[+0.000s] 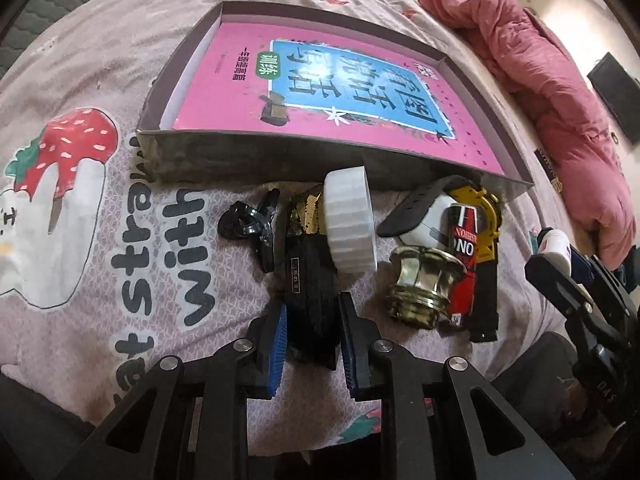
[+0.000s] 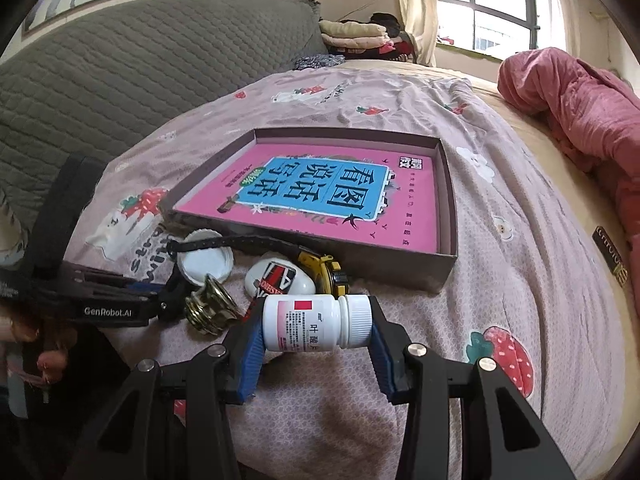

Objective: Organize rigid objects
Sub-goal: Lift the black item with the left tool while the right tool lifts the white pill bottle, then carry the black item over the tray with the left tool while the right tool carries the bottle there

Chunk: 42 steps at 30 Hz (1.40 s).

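— Fingers [image 2: 250, 350] of the right gripper [image 2: 316, 344]?
— Clamped on a white pill bottle [image 2: 316, 322], sideways, above the bedspread [image 2: 500, 280].
— Left gripper [image 1: 312, 344]?
— Closed around a black jar [image 1: 308, 292] with a white cap [image 1: 350, 220], near the shallow box [image 1: 256, 156].

Your left wrist view looks steeply down, close over the bed's [image 1: 100, 240] near edge, facing the shallow box [image 1: 248, 152]. Your right wrist view sits farther back and lower, facing the headboard [image 2: 120, 80] and window [image 2: 492, 12]. Both share the box [image 2: 444, 264] and the brass knob [image 1: 424, 284] [image 2: 210, 308].
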Available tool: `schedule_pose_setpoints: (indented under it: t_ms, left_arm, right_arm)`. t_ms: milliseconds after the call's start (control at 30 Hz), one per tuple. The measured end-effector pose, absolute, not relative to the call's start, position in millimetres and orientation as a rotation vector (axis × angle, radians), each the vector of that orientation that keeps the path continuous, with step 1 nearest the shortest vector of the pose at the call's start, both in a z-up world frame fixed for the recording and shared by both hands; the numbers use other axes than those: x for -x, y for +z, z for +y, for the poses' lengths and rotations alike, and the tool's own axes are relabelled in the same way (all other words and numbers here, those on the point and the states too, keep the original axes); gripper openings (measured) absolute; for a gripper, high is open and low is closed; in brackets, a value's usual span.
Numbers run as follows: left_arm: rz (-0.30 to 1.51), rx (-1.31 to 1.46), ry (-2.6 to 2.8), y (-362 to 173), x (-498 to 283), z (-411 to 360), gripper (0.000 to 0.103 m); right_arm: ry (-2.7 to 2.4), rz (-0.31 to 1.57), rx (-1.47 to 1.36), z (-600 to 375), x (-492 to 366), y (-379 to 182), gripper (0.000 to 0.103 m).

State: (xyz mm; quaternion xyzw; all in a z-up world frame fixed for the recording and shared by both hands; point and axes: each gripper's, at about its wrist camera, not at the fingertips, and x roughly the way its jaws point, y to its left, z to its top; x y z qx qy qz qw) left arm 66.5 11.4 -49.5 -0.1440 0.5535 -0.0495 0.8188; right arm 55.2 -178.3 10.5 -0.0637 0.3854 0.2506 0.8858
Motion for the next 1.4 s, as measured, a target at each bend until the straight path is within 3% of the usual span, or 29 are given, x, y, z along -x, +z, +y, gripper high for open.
schedule_pose_setpoints:
  t_ms: [900,1400]
  left_arm:
    - [0.861,0.275,-0.15,23.3,-22.6,19.2,0.022]
    - [0.787,0.309,-0.093,20.9,-49.1,33.4,0.022]
  right_arm:
    - [0.493,0.702,0.038,-186.7,-33.2,47.4,0.046]
    - [0.454,0.698,0.013,-183.8,-48.4,44.6,0.046]
